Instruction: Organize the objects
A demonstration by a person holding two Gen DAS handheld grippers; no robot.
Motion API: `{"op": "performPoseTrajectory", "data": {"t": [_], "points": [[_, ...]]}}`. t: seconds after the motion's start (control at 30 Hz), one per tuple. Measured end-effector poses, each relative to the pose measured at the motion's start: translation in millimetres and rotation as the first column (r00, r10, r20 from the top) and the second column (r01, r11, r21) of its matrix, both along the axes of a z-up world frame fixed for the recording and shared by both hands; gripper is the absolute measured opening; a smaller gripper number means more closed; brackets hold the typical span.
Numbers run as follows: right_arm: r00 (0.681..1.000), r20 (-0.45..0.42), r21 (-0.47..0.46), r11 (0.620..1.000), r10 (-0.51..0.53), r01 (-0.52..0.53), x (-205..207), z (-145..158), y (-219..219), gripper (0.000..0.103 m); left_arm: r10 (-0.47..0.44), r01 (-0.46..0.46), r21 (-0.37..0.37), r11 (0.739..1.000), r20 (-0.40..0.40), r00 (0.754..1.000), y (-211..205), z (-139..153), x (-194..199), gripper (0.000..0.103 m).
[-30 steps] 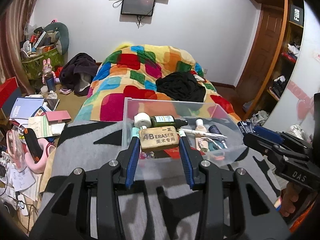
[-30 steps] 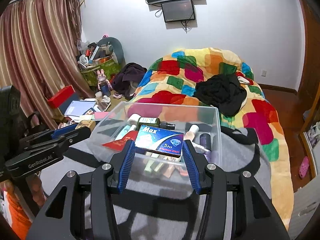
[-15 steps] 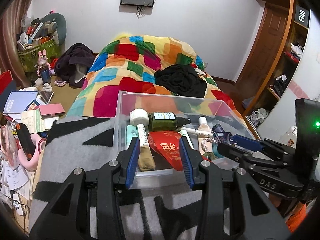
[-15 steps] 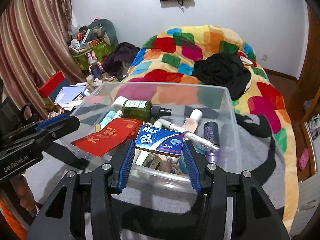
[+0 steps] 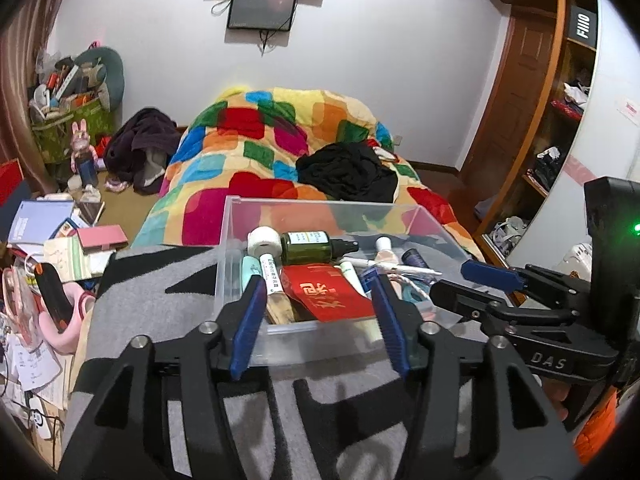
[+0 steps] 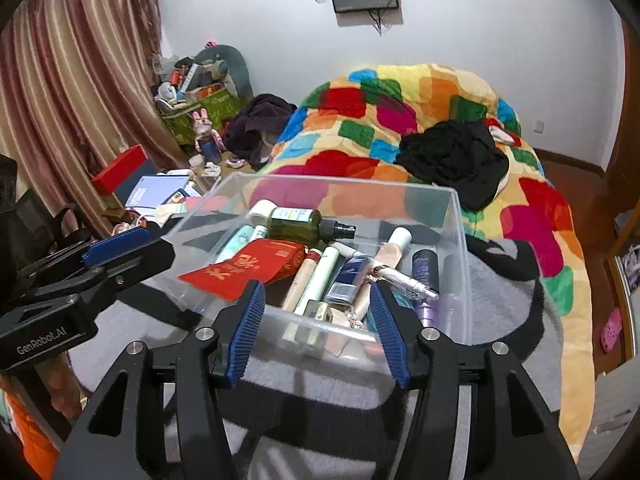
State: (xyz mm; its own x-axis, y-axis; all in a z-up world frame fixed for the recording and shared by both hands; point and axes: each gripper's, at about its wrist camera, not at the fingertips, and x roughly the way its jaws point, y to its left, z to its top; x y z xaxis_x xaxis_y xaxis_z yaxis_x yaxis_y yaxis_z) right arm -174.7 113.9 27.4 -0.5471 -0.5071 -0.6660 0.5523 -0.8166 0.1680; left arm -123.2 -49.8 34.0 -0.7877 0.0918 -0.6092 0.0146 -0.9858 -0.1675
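Note:
A clear plastic bin stands on a grey-and-black blanket and holds several toiletries. Inside lie a green bottle, a red envelope, the brown eraser and the blue Max box. My left gripper is open and empty at the bin's near wall. My right gripper is open and empty over the bin's near edge. Each gripper shows at the side of the other's view, the right one and the left one.
A colourful quilt with black clothes covers the bed behind the bin. Books and clutter lie on the floor at the left. Wooden shelves stand at the right. Curtains hang at the left.
The left gripper let go of the eraser, which now lies in the bin. The right gripper let go of the blue Max box into the bin. Both jaws opened wider.

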Motion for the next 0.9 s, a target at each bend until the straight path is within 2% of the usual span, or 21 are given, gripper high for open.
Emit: {"op": "performPoseTrajectory", "data": {"t": [0.07,0.2,0.37,0.47,0.9], "points": [[1.0,-0.03,-0.009,1.0,-0.004,0.004,8.4,5.7,4.3,0.061,-0.001,0.0,-0.012,1.0,-0.025,1.0,3.4,4.4,8.8,0.064],[0.997,-0.081,-0.032,0.999,-0.013,0.01,24.2,16.3,15.1,0.067,-0.003,0.002,-0.006,1.0,-0.06,0.998,7.9,9.5,23.2,0.076],[0.988,-0.149,-0.02,0.999,-0.035,0.033,37.7,22.6,22.1,0.077,-0.004,0.0,-0.034,0.999,-0.091,0.996,17.5,11.6,38.1,0.091],[0.985,-0.164,-0.02,0.999,-0.044,0.041,42.5,22.2,25.1,0.083,0.0,-0.004,-0.046,0.999,-0.098,0.995,20.9,10.8,43.2,0.094],[0.992,-0.118,-0.015,0.999,-0.032,0.031,47.8,-0.5,31.0,0.085,0.02,-0.024,-0.059,0.998,-0.067,0.998,24.7,-5.6,51.9,0.097]]}}
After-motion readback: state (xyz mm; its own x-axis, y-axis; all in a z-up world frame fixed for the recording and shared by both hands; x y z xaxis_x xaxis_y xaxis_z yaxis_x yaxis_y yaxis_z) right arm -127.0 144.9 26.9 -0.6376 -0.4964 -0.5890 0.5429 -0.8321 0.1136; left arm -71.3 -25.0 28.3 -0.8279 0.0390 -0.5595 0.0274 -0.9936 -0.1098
